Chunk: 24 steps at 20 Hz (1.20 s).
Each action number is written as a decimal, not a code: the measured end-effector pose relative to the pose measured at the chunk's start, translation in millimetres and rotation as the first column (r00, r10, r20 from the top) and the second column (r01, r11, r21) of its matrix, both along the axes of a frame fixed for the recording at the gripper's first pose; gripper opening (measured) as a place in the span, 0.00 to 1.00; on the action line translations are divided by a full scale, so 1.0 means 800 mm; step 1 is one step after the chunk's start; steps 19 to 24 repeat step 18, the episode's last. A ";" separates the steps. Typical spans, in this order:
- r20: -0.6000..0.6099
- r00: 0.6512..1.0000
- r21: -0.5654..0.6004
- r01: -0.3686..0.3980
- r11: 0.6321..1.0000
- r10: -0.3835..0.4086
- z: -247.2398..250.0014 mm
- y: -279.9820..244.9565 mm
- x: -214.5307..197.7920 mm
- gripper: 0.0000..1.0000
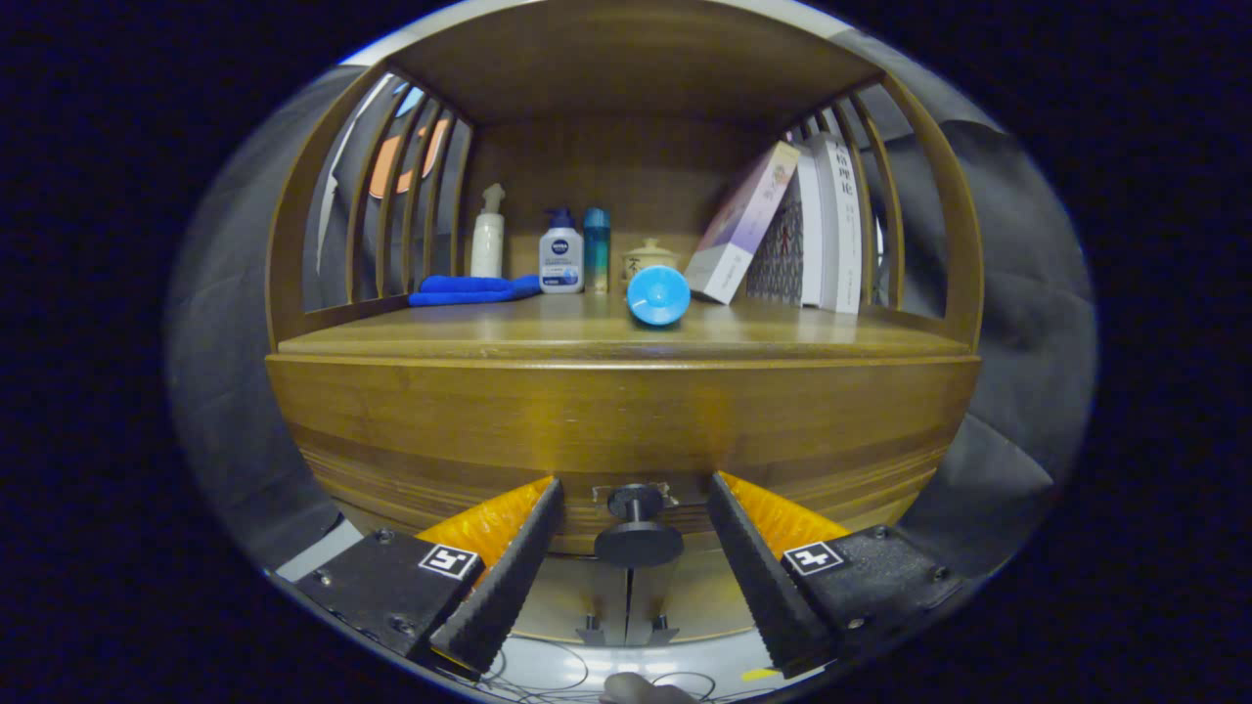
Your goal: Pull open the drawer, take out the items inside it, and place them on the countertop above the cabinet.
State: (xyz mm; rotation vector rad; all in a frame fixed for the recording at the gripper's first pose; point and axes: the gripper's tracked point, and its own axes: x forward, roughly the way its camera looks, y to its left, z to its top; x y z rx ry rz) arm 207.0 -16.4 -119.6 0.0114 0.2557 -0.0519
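Tool (636, 548) fingers spread around one drawer knob (638, 528).

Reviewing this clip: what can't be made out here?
- Drawer contents: hidden by its closed front, gripper view.
- Gripper: open, fingers either side of the knob; contact unclear.
- Jar: partly hidden behind the blue cylinder.
- Books: titles too small.

Open claw (636, 577) straddles the drawer knob (638, 528), clear gaps either side.
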 end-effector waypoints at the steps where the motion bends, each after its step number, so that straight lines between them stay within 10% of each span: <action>1: 0.008 1.000 0.008 0.015 1.000 -0.015 0.009 -0.008 -0.005 0.99; 16: 0.287 0.955 -0.080 -0.053 0.995 0.074 0.166 0.034 -0.311 0.99; 24: 0.323 0.943 -0.092 -0.055 0.994 0.082 0.175 0.035 -0.335 0.99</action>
